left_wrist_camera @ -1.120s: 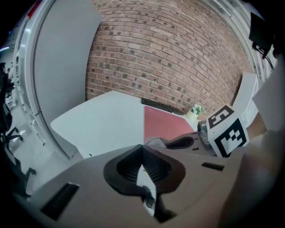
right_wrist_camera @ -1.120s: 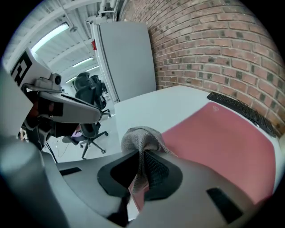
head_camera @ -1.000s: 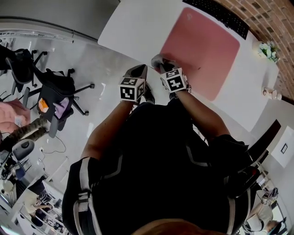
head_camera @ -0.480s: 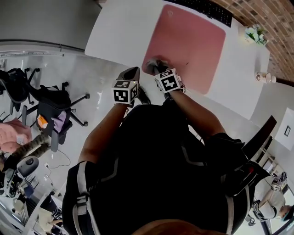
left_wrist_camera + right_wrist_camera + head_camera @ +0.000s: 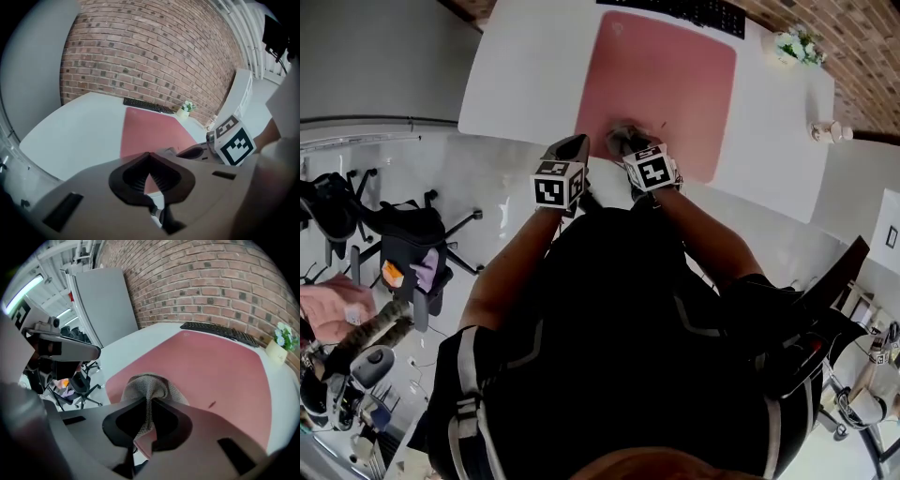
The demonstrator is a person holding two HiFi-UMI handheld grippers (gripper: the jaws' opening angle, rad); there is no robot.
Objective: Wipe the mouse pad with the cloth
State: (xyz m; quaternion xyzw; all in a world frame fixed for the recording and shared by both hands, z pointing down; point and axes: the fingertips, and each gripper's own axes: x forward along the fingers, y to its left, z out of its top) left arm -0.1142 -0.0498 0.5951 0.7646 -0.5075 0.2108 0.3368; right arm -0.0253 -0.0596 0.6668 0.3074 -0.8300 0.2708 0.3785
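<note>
- now, the right hand-held gripper (image 5: pixel 628 147) is clamped on a grey woven cloth (image 5: pixel 622 134); in the right gripper view a fold of the cloth (image 5: pixel 148 383) runs down between the two jaws and bunches out in front of them.
- the bunched cloth rests on the large dusty-red rectangular mouse pad (image 5: pixel 666 75), in its near part towards the left corner.
- a small dark speck (image 5: pixel 212 404) lies on the mouse pad (image 5: pixel 215 371) just right of the cloth.
- the left hand-held gripper (image 5: pixel 573 147) hangs at the near edge of the white desk (image 5: pixel 520 75), just left of the pad and apart from the cloth.
- in the left gripper view its jaws (image 5: pixel 149 157) meet at the tips with nothing between them.
- a black keyboard (image 5: pixel 698 11) lies along the far edge of the pad.
- a small potted plant with white flowers (image 5: pixel 792 43) stands on the desk to the right of the keyboard, close to the red brick wall (image 5: pixel 154 61).
- black office chairs (image 5: pixel 408 220) stand on the pale floor well left of the desk.
</note>
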